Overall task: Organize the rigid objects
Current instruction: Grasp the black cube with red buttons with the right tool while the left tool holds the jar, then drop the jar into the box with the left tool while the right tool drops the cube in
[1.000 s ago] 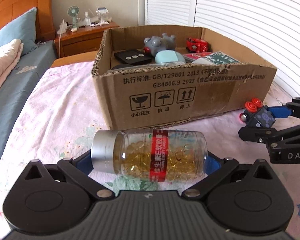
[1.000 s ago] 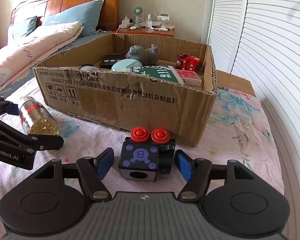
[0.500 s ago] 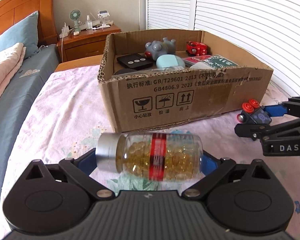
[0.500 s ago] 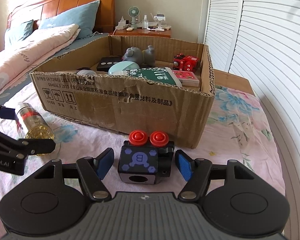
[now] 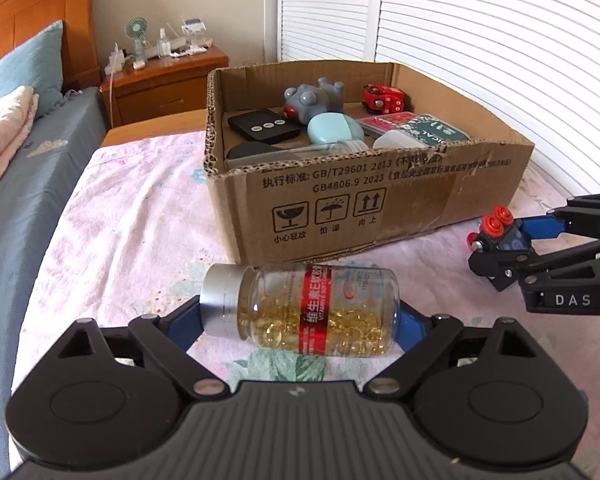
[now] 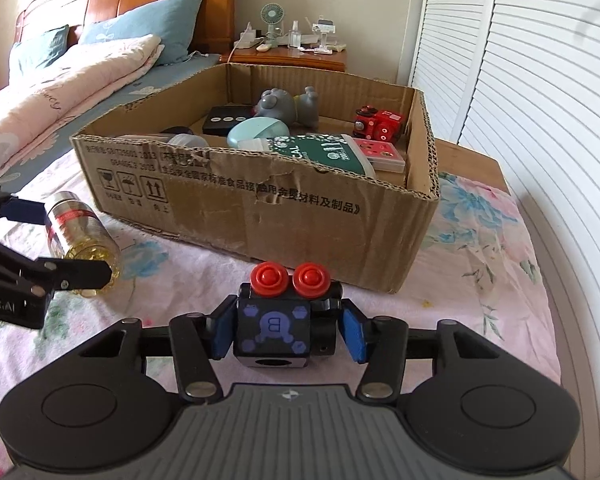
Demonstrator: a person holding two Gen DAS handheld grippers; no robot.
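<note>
Left gripper [image 5: 300,322] closing end-to-end along the capsule bottle [image 5: 312,310] lying crosswise on the bedspread, right gripper [image 6: 286,334] closing onto the toy cube [image 6: 274,326], box [image 5: 380,200] just beyond.

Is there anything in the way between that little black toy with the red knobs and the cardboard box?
Only the box's own front wall. The black toy sits on the bedspread just before it, between the closing right gripper's pads, so it must go over that wall. The cardboard box is open-topped, with bare floor near the red toy.
</note>
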